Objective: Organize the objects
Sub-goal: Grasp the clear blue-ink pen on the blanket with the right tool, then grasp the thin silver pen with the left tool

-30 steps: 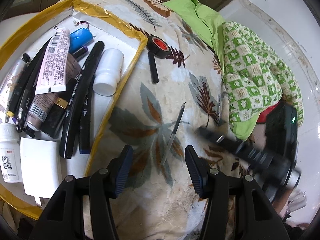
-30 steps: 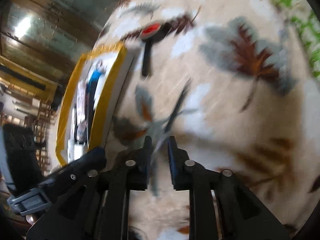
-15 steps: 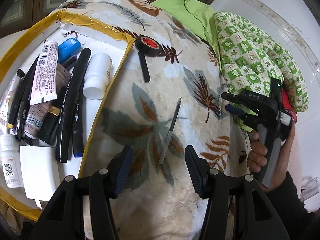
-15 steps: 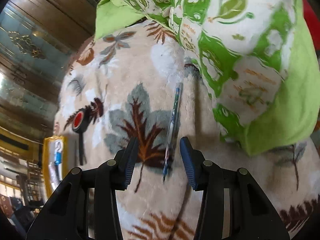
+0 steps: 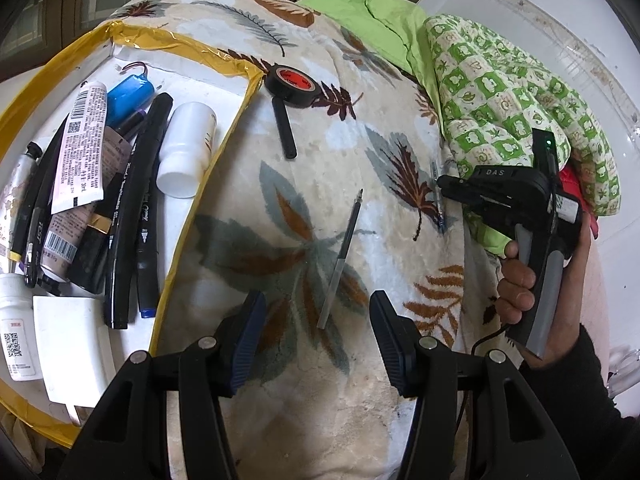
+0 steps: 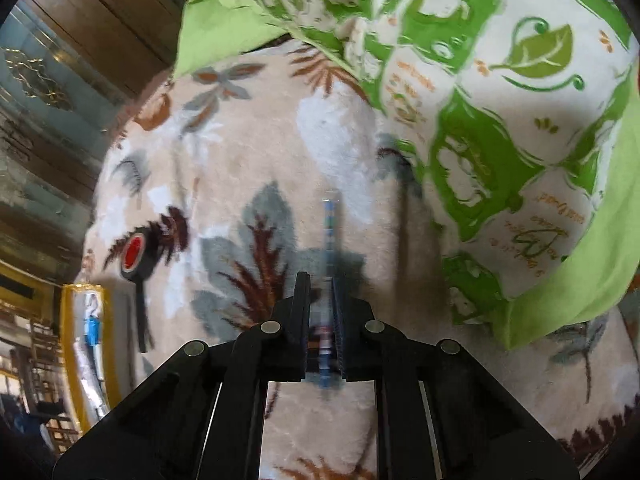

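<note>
A thin blue pen [image 6: 329, 232] lies on the leaf-patterned blanket [image 5: 360, 420], close to the green checked cloth. My right gripper [image 6: 322, 280] is down over its near end, its jaws closing with the pen between the pads. From the left wrist view that gripper [image 5: 448, 189] sits at the right, held in a person's hand [image 5: 516, 280], beside the same blue pen [image 5: 437, 192]. My left gripper [image 5: 316, 332] hangs open just above the blanket. A grey pen refill [image 5: 340, 260] lies ahead of its open jaws, untouched.
A yellow-rimmed white tray [image 5: 224, 128] at the left holds markers, tubes, a blue battery pack and white bottles. A black tape roll [image 5: 291, 83] and a black stick [image 5: 284, 128] lie beside it. The green checked cloth [image 5: 512, 120] is heaped at the right.
My right gripper swung right from the grey refill to the blue pen by the cloth. It opened wide over the pen, then closed around it. The left gripper stayed put and open.
</note>
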{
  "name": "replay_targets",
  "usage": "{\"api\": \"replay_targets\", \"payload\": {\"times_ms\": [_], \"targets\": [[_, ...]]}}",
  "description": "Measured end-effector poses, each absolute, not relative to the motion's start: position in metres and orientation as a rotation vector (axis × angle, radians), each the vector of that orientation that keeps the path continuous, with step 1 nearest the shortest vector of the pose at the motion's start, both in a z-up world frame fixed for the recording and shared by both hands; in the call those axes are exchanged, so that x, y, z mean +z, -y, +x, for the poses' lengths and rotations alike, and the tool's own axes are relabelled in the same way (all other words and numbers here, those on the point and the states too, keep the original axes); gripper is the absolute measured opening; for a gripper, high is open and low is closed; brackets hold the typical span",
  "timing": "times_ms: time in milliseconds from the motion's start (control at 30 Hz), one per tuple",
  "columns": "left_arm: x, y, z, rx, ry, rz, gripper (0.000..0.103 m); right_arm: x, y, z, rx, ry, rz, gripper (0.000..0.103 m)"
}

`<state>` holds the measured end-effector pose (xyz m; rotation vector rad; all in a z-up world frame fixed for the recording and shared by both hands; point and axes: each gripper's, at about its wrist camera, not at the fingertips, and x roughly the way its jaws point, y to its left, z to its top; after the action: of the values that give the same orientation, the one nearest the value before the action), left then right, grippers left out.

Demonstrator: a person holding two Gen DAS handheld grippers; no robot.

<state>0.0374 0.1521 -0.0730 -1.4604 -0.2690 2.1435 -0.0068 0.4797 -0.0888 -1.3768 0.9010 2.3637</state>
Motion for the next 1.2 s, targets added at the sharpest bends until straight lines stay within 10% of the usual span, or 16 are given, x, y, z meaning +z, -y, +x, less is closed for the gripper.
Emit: {"api": "replay_targets", "payload": {"times_ms": [700,900,1200], "targets": [[-0.088,-0.22,0.009,2.014,0.106,-1.525,0.051,-0.11,-0.441,0.014,2.387,-1.091,-1.558,0.01],[-0.101,-0.232,0.006,2.079,-0.034,-1.522,0.007,-0.113,-0.44,0.012,2.383,-1.099,-1.569,0.01],[-0.094,-0.199,0.017,2.009,0.068,-1.569,0.003,-0.116,-0.422,0.013,2.413,-1.098,-1.629,0.01]]}}
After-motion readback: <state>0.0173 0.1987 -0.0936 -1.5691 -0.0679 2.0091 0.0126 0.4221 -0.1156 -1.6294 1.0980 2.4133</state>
